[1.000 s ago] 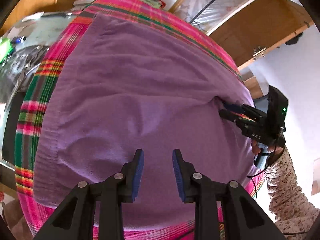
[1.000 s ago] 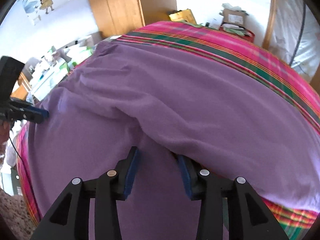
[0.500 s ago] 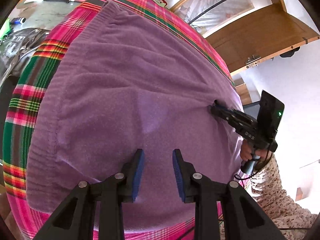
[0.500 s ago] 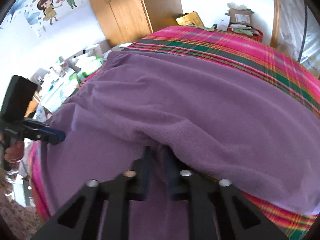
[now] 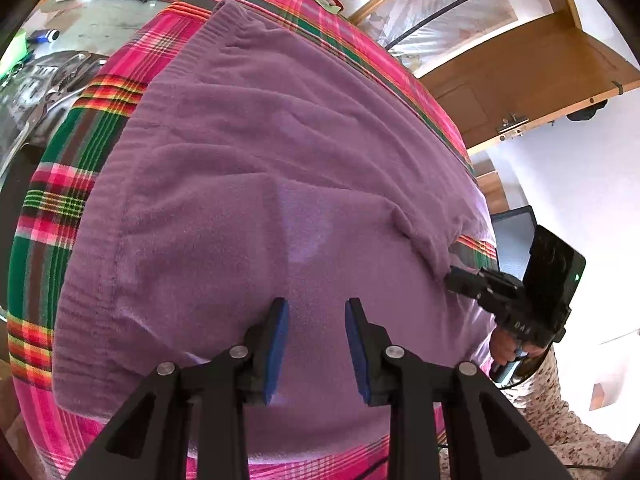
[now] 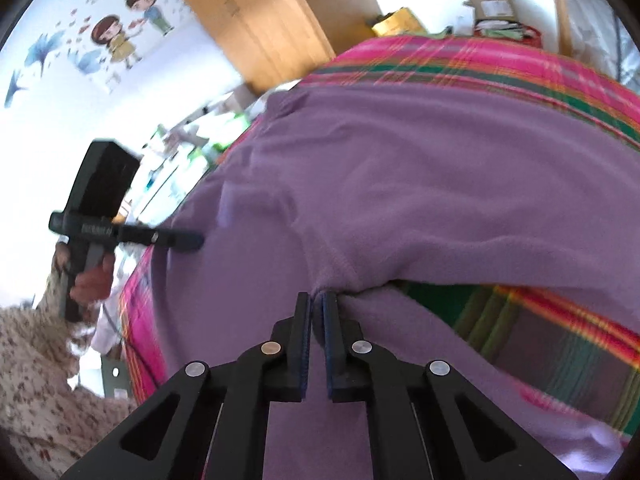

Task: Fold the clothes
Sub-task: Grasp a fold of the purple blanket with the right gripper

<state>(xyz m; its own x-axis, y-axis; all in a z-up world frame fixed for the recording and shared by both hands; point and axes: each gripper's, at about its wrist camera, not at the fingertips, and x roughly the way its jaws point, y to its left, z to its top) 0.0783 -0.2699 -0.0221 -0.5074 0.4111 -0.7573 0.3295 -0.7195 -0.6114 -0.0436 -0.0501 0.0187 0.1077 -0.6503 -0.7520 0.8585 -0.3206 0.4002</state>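
Observation:
A purple fleece garment lies spread over a pink and green plaid bedcover. My left gripper is open and empty, just above the garment's near part. My right gripper is shut on a fold of the purple garment at its edge and lifts it off the plaid cover. The right gripper also shows in the left wrist view, pinching the cloth at the right side. The left gripper shows in the right wrist view, over the cloth.
A wooden wardrobe stands behind the bed. Cardboard boxes sit past the far end. A cluttered table runs along the bed's left side. A wooden door is on the right.
My right gripper closed on the garment's edge and pulled it up and back, uncovering plaid underneath. My left gripper stayed open and moved a little over the cloth.

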